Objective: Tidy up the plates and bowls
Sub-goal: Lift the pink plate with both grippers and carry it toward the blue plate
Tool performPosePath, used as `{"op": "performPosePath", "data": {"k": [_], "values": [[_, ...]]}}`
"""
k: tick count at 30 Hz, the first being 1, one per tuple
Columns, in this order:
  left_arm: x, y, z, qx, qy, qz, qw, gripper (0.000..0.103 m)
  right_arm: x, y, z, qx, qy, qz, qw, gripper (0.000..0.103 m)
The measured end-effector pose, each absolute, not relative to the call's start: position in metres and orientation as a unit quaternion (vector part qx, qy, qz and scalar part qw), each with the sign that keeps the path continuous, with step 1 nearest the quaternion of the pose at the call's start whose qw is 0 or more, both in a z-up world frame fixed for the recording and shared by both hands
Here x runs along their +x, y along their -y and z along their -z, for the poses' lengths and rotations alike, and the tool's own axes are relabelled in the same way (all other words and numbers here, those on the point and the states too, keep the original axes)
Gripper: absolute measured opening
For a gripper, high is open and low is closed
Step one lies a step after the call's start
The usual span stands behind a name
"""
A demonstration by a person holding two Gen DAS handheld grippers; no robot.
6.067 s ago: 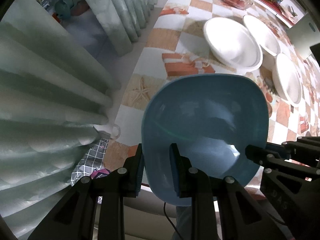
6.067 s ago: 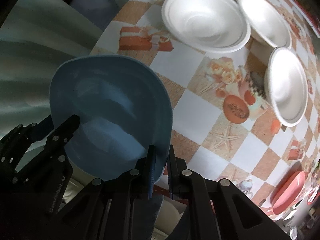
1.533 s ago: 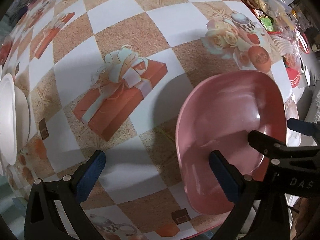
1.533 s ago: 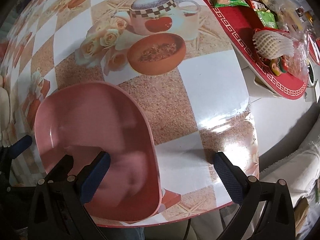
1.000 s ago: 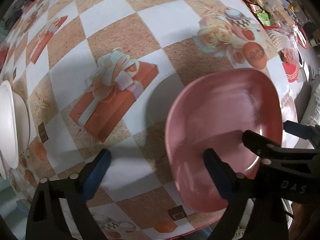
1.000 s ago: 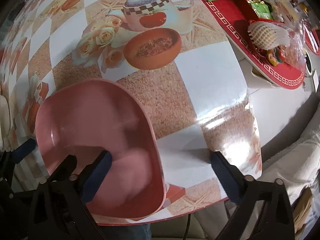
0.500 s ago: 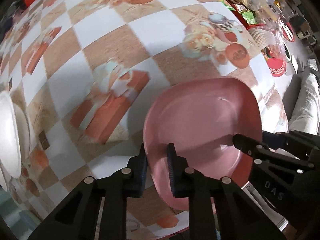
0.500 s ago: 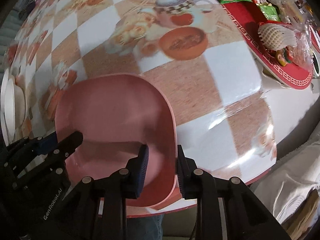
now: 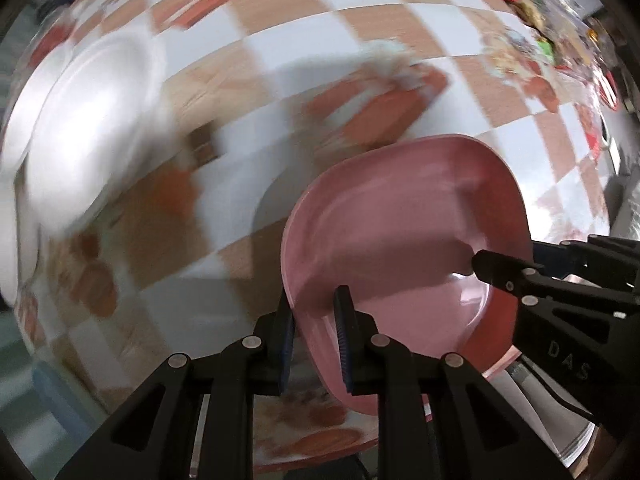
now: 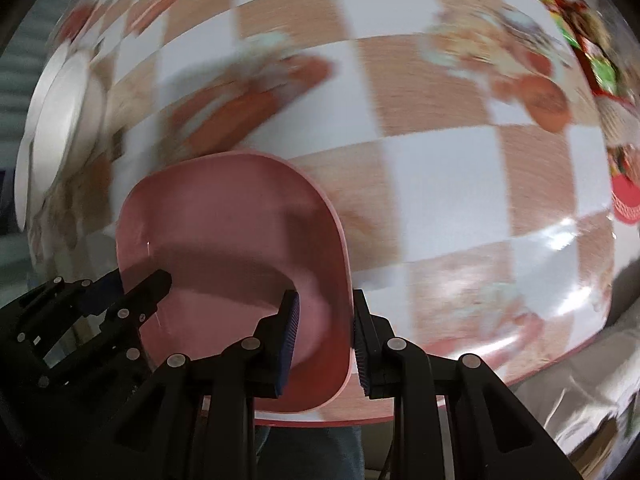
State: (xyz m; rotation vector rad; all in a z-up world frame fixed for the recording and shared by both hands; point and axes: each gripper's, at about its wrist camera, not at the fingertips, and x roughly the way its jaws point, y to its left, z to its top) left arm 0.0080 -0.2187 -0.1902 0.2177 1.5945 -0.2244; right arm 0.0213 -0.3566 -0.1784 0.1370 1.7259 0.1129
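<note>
Two tools, the left tool [image 9: 314, 336] and right tool [image 10: 323, 338], each clamped the pink bowl [image 9: 404, 240] above the desk [image 9: 360, 24], seemingly mid-carry, needing level travel toward the white bowls [image 9: 84, 120].

surface: tabletop [image 9: 360, 28] wearing a checkered white-and-tan print cloth | resting on it: stacked white bowls [image 9: 88, 120] sitting at far left | snack packets [image 10: 600, 64] lying at blurred right edge

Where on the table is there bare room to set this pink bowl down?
Bare checked cloth lies ahead of the pink bowl, between the white plates at the left and the snack clutter at the right. Those two ends are crowded.
</note>
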Motion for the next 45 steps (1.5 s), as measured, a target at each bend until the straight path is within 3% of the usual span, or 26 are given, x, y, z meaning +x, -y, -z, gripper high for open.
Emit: {"op": "performPosePath", "data": {"k": [13, 23, 32, 45], "values": [[-0.016, 0.109, 0.190, 0.041, -0.713, -0.010, 0.700, 0.022, 0.008, 0.228, 0.173, -0.009, -0.765, -0.136, 0.629, 0.029], [-0.021, 0.116, 0.199, 0.018, -0.707, -0.033, 0.707, 0.022, -0.009, 0.173, 0.167, -0.054, -0.766, -0.149, 0.623, 0.029], [-0.046, 0.058, 0.180, 0.015, -0.702, -0.023, 0.712, 0.022, -0.008, 0.176, 0.175, -0.084, -0.766, -0.147, 0.620, 0.029], [-0.046, 0.054, 0.181, 0.010, -0.703, -0.008, 0.711, 0.022, 0.004, 0.175, 0.174, -0.055, -0.784, -0.128, 0.605, 0.029]]}}
